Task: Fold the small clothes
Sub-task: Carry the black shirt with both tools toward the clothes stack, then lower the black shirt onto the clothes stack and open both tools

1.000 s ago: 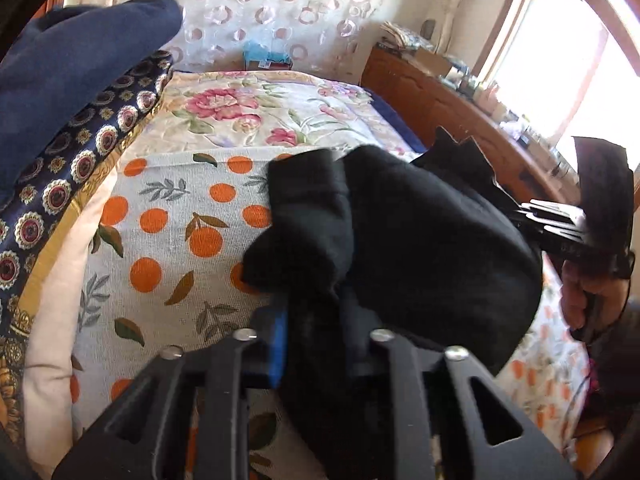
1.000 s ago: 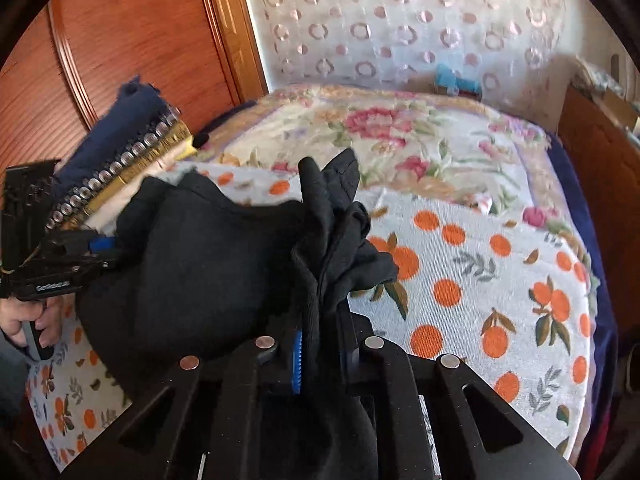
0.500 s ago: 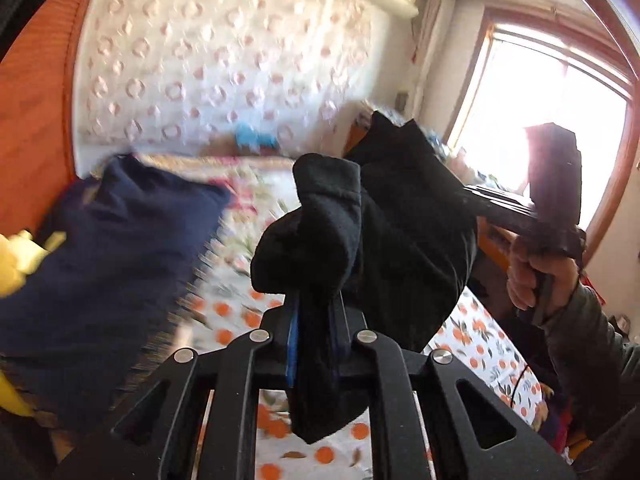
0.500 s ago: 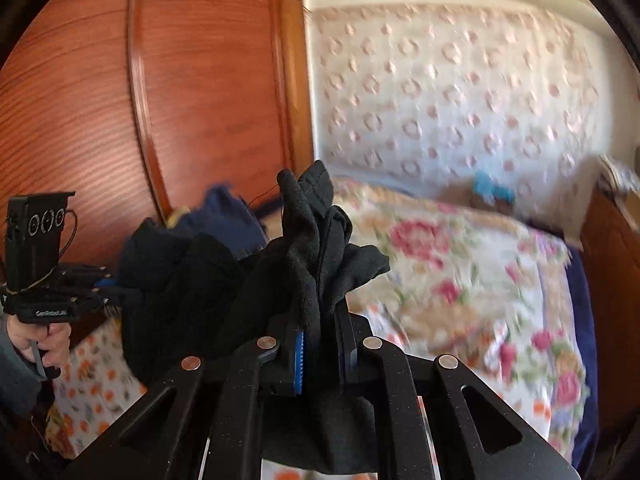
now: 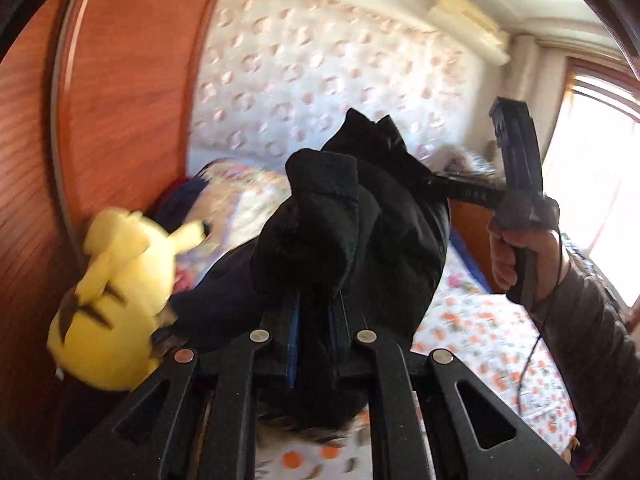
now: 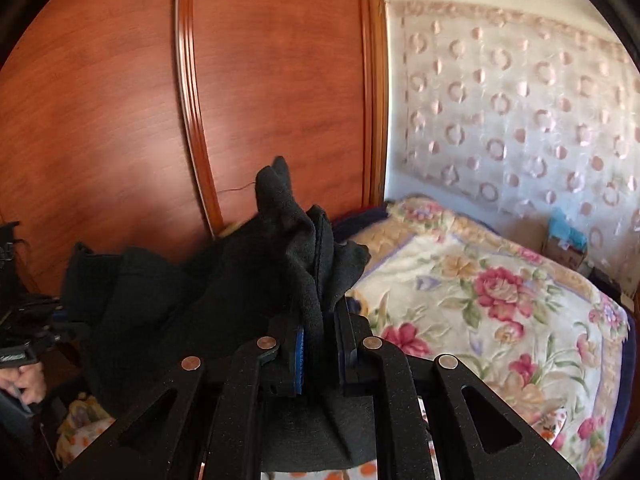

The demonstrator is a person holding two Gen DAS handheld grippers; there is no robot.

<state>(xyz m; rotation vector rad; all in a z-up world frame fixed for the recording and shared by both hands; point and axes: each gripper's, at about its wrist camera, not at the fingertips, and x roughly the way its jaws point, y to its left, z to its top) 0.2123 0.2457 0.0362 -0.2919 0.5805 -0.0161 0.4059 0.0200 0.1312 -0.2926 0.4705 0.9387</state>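
Note:
A small black garment point(image 5: 360, 240) hangs in the air between both grippers, well above the bed. My left gripper point(image 5: 314, 332) is shut on one bunched edge of it, the cloth pinched between its blue-lined pads. My right gripper point(image 6: 320, 344) is shut on the other edge of the black garment point(image 6: 192, 304), which sags away to the left. The right gripper point(image 5: 432, 180), held by a hand, also shows at the right of the left wrist view. The left gripper's body sits at the left edge of the right wrist view, its fingertips hidden behind cloth.
Below lies a bed with an orange-dotted towel point(image 5: 492, 332) and a floral blanket point(image 6: 500, 300). A wooden wardrobe door point(image 6: 260, 100) stands close on the left. A yellow plush toy point(image 5: 116, 300) and a dark blue cushion point(image 5: 188, 200) sit against the door. A bright window point(image 5: 600, 184) is at the right.
Both grippers have risen with the black garment, lifting it off the orange-dotted towel into the air. The views have swung up and toward the wardrobe, bringing the plush toy into sight.

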